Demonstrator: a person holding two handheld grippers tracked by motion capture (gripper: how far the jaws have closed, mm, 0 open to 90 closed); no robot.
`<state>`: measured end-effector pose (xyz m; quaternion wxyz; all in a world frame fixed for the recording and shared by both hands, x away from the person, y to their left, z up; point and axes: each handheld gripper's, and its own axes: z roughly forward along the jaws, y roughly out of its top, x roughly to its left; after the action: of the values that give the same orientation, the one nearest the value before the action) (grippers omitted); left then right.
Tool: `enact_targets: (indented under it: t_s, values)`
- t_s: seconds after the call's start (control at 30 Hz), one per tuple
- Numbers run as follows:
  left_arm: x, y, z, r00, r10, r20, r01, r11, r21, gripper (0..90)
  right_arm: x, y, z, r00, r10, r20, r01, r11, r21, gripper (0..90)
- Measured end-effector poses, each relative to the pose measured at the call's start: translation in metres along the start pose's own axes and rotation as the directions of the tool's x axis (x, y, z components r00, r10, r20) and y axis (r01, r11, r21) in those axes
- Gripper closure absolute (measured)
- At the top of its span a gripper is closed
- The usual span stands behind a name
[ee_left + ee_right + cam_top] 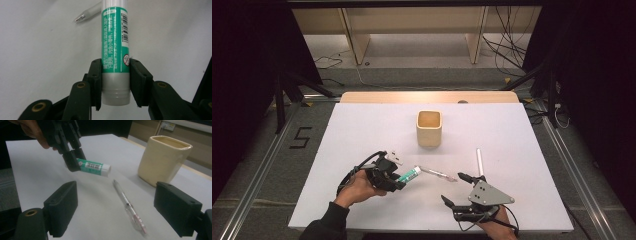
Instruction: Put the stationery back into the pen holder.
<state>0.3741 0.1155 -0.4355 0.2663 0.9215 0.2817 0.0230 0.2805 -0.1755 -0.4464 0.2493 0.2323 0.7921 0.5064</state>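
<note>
I have the left gripper clamped on the glue stick near its grey base, lifted clear of the table to carry toward the cream cup. My right gripper hangs wide open, empty, lined up over the pen.

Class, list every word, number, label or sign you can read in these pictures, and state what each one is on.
"5": black mark on the floor left of the table.
Glue stick: white Chinese print on the green label, too small to read reliably.
Glue stick: barcode, digits too blurred to read.
Glue stick: small round prohibition sign, no words.
</note>
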Motion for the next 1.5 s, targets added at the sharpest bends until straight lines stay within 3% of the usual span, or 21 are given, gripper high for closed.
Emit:
enact_targets:
  t_s: [0.17,0.3,0.6,0.93,0.97,1.03,1.1,1.2,1.23,1.33,1.37,1.4,1.43,1.47,1.5]
  values:
    - [-0.005,0.007,0.005,0.9998,0.005,0.02,-0.005,1.0,-0.001,64.7,0.006,0.005,0.008,0.9967,-0.079,0.015,0.079,0.997,0.011,19.9]
    - [-0.008,0.009,0.007,0.9995,0.009,0.031,-0.009,0.9999,0.005,64.7,0.012,0.007,0.015,0.9886,-0.147,0.03,0.146,0.989,0.036,20.0]
    - [-0.017,0.017,0.007,0.9977,0.033,0.059,-0.034,0.9993,0.015,64.7,0.029,0.008,0.03,0.9433,-0.327,0.059,0.321,0.943,0.089,20.1]
    - [-0.03,0.024,0.004,0.9947,0.061,0.082,-0.064,0.9977,0.025,64.7,0.042,0.008,0.041,0.8592,-0.502,0.097,0.487,0.861,0.144,20.9]
    - [-0.031,0.025,0.003,0.9942,0.065,0.086,-0.067,0.9975,0.025,64.7,0.043,0.008,0.042,0.8492,-0.518,0.101,0.502,0.852,0.151,21.2]
    - [-0.033,0.026,0.002,0.9935,0.072,0.088,-0.075,0.9969,0.025,64.7,0.046,0.007,0.043,0.8195,-0.564,0.104,0.543,0.822,0.175,21.7]
    - [-0.034,0.026,0.002,0.9932,0.074,0.09,-0.076,0.9968,0.022,64.7,0.049,0.006,0.046,0.7978,-0.592,0.114,0.569,0.802,0.184,22.2]
    - [-0.036,0.027,0.001,0.9926,0.077,0.093,-0.08,0.9965,0.023,64.7,0.054,0.005,0.05,0.7568,-0.643,0.115,0.615,0.761,0.207,23.2]
    - [-0.036,0.027,0.0,0.992,0.082,0.096,-0.085,0.9961,0.026,64.7,0.056,0.005,0.052,0.7588,-0.64,0.123,0.612,0.765,0.202,23.7]
    - [-0.039,0.027,-0.001,0.9912,0.084,0.102,-0.087,0.9958,0.026,64.7,0.059,0.005,0.055,0.7182,-0.686,0.115,0.656,0.723,0.216,24.8]
    - [-0.039,0.027,-0.001,0.9904,0.091,0.104,-0.094,0.9951,0.03,64.7,0.061,0.005,0.056,0.7157,-0.689,0.117,0.657,0.721,0.22,25.3]
    - [-0.04,0.027,-0.001,0.9903,0.092,0.105,-0.096,0.9948,0.033,64.7,0.061,0.005,0.057,0.7055,-0.699,0.114,0.668,0.71,0.221,25.9]
    - [-0.04,0.028,-0.001,0.9901,0.095,0.103,-0.099,0.9945,0.035,64.7,0.063,0.004,0.057,0.7033,-0.701,0.117,0.669,0.708,0.227,26.2]
    - [-0.041,0.028,-0.001,0.9899,0.093,0.107,-0.097,0.9946,0.036,64.7,0.063,0.004,0.058,0.6892,-0.715,0.116,0.681,0.694,0.231,26.5]
    - [-0.041,0.027,-0.001,0.9899,0.092,0.108,-0.097,0.9946,0.038,64.7,0.064,0.003,0.059,0.681,-0.723,0.113,0.689,0.685,0.236,26.8]
